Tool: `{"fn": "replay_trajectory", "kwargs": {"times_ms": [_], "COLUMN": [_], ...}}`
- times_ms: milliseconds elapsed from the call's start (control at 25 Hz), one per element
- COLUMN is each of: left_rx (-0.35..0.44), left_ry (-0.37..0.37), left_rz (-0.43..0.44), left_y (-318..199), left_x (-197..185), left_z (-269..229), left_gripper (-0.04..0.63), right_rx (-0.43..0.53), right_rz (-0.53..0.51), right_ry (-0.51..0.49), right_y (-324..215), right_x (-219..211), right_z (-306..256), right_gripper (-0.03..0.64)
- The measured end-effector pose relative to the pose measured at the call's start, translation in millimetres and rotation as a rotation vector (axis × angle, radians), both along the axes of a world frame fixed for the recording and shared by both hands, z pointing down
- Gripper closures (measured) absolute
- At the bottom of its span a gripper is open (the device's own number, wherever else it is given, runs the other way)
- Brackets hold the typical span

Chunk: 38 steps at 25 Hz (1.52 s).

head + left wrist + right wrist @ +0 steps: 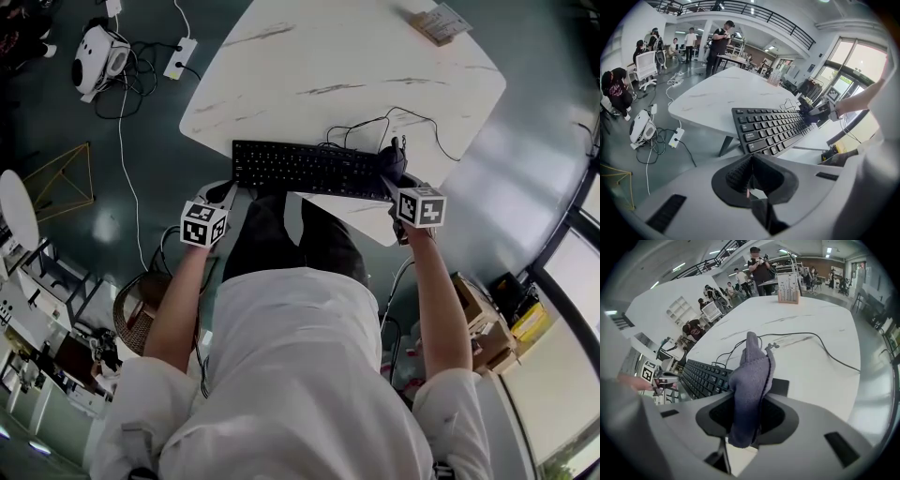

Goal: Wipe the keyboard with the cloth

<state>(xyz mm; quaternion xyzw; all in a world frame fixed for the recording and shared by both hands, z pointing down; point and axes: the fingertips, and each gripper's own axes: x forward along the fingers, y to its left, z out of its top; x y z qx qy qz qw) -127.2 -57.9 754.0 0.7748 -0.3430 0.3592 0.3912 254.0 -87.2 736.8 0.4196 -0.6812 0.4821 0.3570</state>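
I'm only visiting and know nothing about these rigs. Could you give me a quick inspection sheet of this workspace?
Surface: white table with faint grey streaks, mostly bare.
Job's things: black keyboard at the table's near edge; grey cloth at its right end.
Clutter: small wooden holder near the far edge.
Grippers: left gripper has its jaws together and empty, off the keyboard's left end; right gripper is shut on the cloth.
Cables: black cable looped behind the keyboard; power strip on the floor.
Surroundings: white device on the floor; people standing farther off.
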Motion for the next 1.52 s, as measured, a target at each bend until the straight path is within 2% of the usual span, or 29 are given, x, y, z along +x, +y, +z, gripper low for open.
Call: {"fn": "replay_trajectory", "kwargs": {"times_ms": [200,360,480,760,1200,1360,1520], "left_rx": [0.0,0.01,0.009,0.022,0.043,0.052,0.058], "left_ry": [0.001,-0.007,-0.005,0.031,0.12,0.144,0.159], "left_rz": [0.009,0.017,0.003,0.028,0.03,0.028,0.017], "left_y": [0.4,0.7,1.7,1.9,2.2,1.9,1.7], "left_x": [0.7,-2.7,-6.6,-5.7,-6.0,-5.7,-7.5], "left_z": [1.0,-0.6,0.1,0.8,0.9,0.4,0.3], "left_gripper": [0.58,0.58,0.58,0.58,0.58,0.58,0.58], "right_rx": [-0.034,-0.046,-0.04,-0.052,-0.038,-0.021,-0.012], "right_rz": [0.008,-0.001,-0.011,-0.03,-0.13,-0.12,-0.127], "right_ry": [0.053,0.195,0.301,0.414,0.432,0.465,0.427], "right_y": [10.3,18.1,26.5,43.6,38.1,32.4,27.9], "right_x": [41.9,70.0,75.9,26.1,-100.2,-126.3,-155.8], "right_z": [2.7,-2.9,-5.3,2.3,6.6,5.7,7.4], "right_gripper": [0.479,0.48,0.479,0.479,0.477,0.476,0.476]}}
